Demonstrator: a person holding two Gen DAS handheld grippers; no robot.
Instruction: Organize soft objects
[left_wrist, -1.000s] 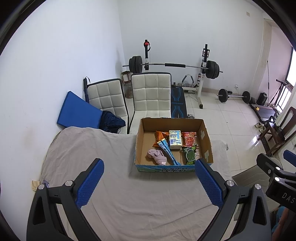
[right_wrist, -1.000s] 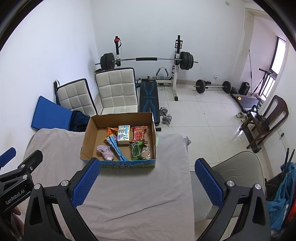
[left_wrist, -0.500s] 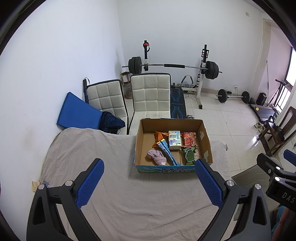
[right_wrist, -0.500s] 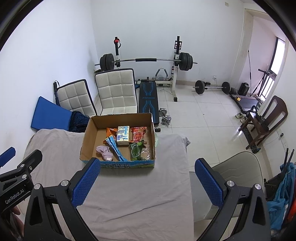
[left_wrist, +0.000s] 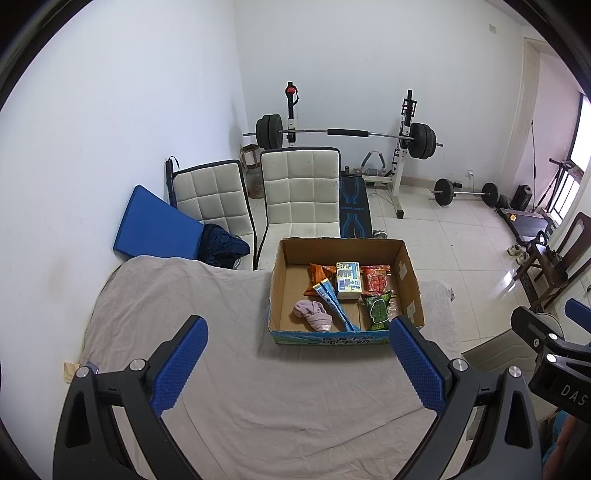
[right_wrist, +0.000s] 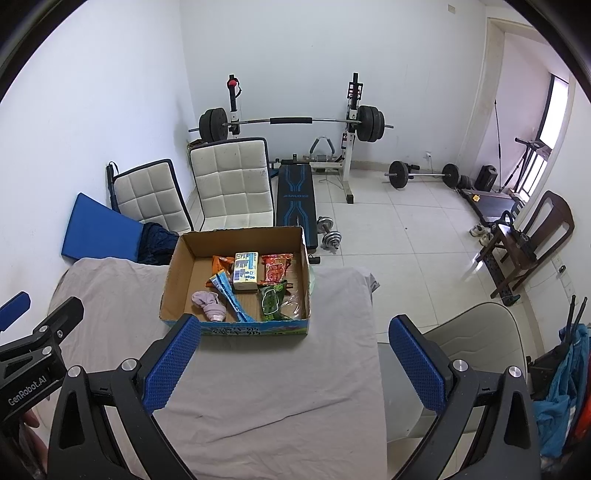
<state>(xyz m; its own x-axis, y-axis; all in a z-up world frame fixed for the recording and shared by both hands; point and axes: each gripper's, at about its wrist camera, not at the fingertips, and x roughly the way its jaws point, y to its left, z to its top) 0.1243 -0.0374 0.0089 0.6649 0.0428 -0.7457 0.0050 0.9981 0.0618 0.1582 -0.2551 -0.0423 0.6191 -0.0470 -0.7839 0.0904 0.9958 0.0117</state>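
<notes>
An open cardboard box (left_wrist: 410, 275) (right_wrist: 177, 269) stands on the grey-clothed table (left_wrist: 221, 314) (right_wrist: 258, 387). Inside lie a pink rolled cloth (left_wrist: 313, 314) (right_wrist: 210, 304), a blue tube (left_wrist: 334, 302) (right_wrist: 231, 295), a white tissue pack (left_wrist: 348, 279) (right_wrist: 245, 270), an orange packet (left_wrist: 319, 275), a red snack bag (left_wrist: 375, 279) (right_wrist: 276, 268) and a green snack bag (left_wrist: 377, 310) (right_wrist: 272, 300). My left gripper (left_wrist: 297, 365) is open and empty, high above the table, short of the box. My right gripper (right_wrist: 293, 365) is open and empty, at the table's right front.
Two white padded chairs (left_wrist: 301, 195) (left_wrist: 212, 199) and a blue mat (left_wrist: 155, 225) stand behind the table. A barbell rack (left_wrist: 347, 133) and weight bench (right_wrist: 297, 199) stand further back. A grey chair (right_wrist: 469, 332) is right of the table.
Both grippers have drifted slightly; the box sits a little higher in both views. Nothing was gripped or released.
</notes>
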